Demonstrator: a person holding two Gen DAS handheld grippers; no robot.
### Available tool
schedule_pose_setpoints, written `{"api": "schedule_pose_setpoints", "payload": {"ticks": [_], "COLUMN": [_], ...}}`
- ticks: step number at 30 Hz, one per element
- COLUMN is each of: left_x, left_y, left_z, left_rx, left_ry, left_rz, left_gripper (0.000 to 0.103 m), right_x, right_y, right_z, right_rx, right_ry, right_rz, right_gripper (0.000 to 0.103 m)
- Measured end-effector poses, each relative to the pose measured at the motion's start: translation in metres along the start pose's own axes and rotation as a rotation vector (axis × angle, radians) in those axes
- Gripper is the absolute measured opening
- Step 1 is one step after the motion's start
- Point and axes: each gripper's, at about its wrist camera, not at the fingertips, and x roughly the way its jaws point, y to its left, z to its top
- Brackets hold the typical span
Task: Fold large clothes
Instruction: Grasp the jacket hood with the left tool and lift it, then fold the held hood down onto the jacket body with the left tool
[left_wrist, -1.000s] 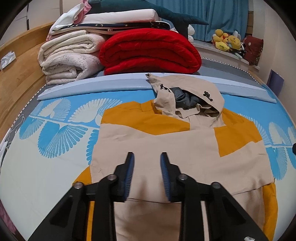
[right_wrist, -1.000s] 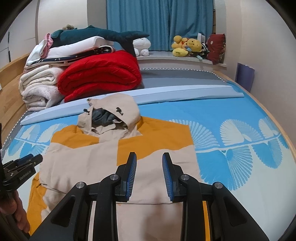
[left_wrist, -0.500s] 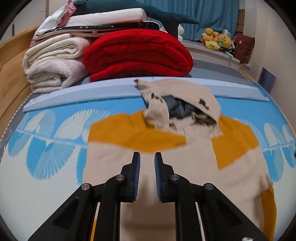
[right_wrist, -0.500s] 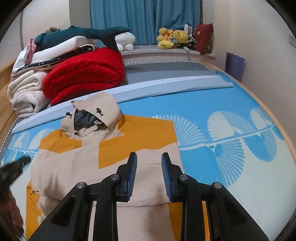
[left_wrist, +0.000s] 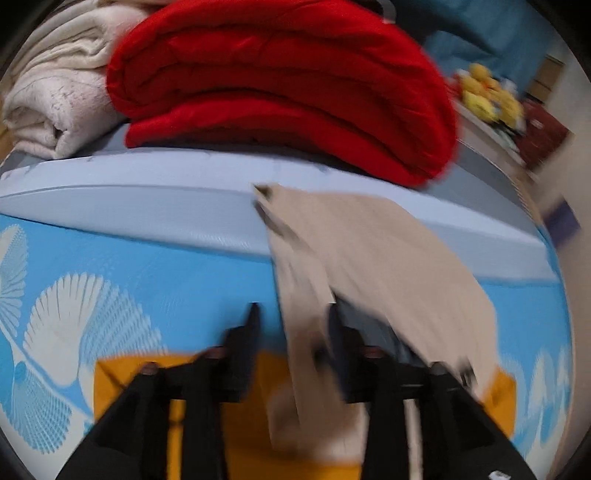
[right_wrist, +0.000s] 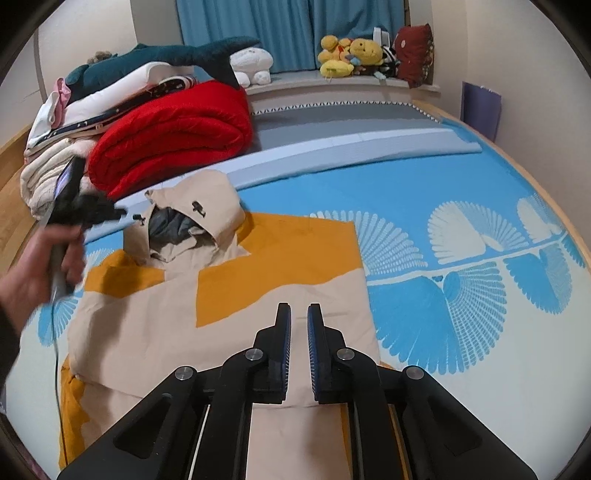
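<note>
A beige and orange hooded jacket (right_wrist: 147, 325) lies flat on the blue patterned bed (right_wrist: 461, 177), with its hood (right_wrist: 218, 192) at the far end. In the blurred left wrist view, my left gripper (left_wrist: 293, 314) is at the hood (left_wrist: 388, 251). Its jaws are opening, and the hood's left edge hangs between them without being pressed. A hand (right_wrist: 40, 273) holds that gripper at the left of the right wrist view. My right gripper (right_wrist: 299, 308) hovers over the jacket's lower middle. Its jaws are closing to a narrow gap with nothing between them.
A folded red quilt (right_wrist: 173, 136) and cream blankets (right_wrist: 40, 173) are stacked just behind the hood, with a plush shark (right_wrist: 177, 55) on top. A pale blue padded strip (right_wrist: 351, 147) crosses the bed. Plush toys (right_wrist: 347, 55) sit on the window ledge.
The left gripper has swept forward from over the jacket's body to the hood and spread its jaws. The right gripper's jaws have narrowed, and it has edged forward slightly.
</note>
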Motion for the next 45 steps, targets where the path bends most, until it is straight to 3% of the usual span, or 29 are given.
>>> {"api": "schedule_pose_setpoints", "payload": {"ticks": [3, 7, 9, 13, 15, 17, 20, 23, 29, 33, 34, 36, 38, 40, 41, 42, 45], "left_x": [0.033, 0.066, 0.086, 0.103, 0.108, 0.097, 0.062, 0.004, -0.130, -0.202, -0.211, -0.222, -0.213, -0.211, -0.214, -0.220, -0.235], "left_y": [0.007, 0.011, 0.013, 0.011, 0.007, 0.006, 0.001, -0.018, -0.055, -0.069, -0.071, -0.060, -0.049, -0.034, -0.028, -0.021, 0.001], "left_z": [0.028, 0.044, 0.047, 0.050, 0.048, 0.046, 0.037, 0.022, -0.062, -0.171, -0.184, -0.248, -0.285, -0.314, -0.320, -0.324, -0.320], "left_rx": [-0.089, -0.150, -0.185, -0.174, -0.135, -0.115, -0.082, 0.047, 0.358, 0.595, 0.629, 0.712, 0.700, 0.647, 0.611, 0.570, 0.395], "left_ry": [0.029, 0.080, 0.145, 0.184, 0.213, 0.191, 0.139, 0.037, -0.132, -0.165, -0.164, -0.127, -0.050, 0.028, 0.038, 0.040, 0.035], "left_rz": [-0.018, -0.035, -0.058, -0.045, -0.029, -0.014, -0.059, -0.093, -0.242, -0.261, -0.262, -0.224, -0.163, -0.083, -0.050, -0.050, -0.153], "left_gripper": [0.043, 0.043, 0.043, 0.041, 0.007, 0.005, 0.003, 0.002, 0.002, 0.002, 0.002, 0.003, 0.005, 0.005, 0.005, 0.005, 0.017], "right_x": [0.010, 0.022, 0.023, 0.024, 0.025, 0.026, 0.024, 0.015, -0.015, -0.034, -0.038, -0.049, -0.055, -0.061, -0.062, -0.063, -0.058], "right_y": [-0.003, 0.000, 0.001, 0.002, 0.003, 0.003, -0.001, -0.004, 0.003, 0.002, 0.002, -0.002, -0.005, -0.007, -0.008, -0.007, -0.006], "right_z": [-0.003, -0.008, -0.008, -0.008, -0.010, -0.010, -0.005, 0.004, 0.012, 0.015, 0.017, 0.020, 0.022, 0.023, 0.023, 0.023, 0.023], "right_rx": [0.008, -0.016, -0.022, -0.014, -0.019, -0.017, 0.023, 0.069, 0.075, 0.100, 0.102, 0.127, 0.153, 0.173, 0.184, 0.194, 0.214], "right_ry": [0.023, 0.058, 0.054, 0.051, 0.060, 0.067, 0.072, 0.056, -0.018, -0.076, -0.094, -0.138, -0.168, -0.195, -0.201, -0.201, -0.175], "right_rz": [-0.019, -0.020, -0.022, -0.022, -0.019, -0.026, -0.016, 0.007, 0.051, 0.102, 0.112, 0.147, 0.179, 0.218, 0.235, 0.262, 0.342], "right_gripper": [0.019, 0.020, 0.020, 0.020, 0.020, 0.020, 0.020, 0.020, 0.020, 0.020, 0.020, 0.020, 0.026, 0.044, 0.048, 0.050, 0.050]}}
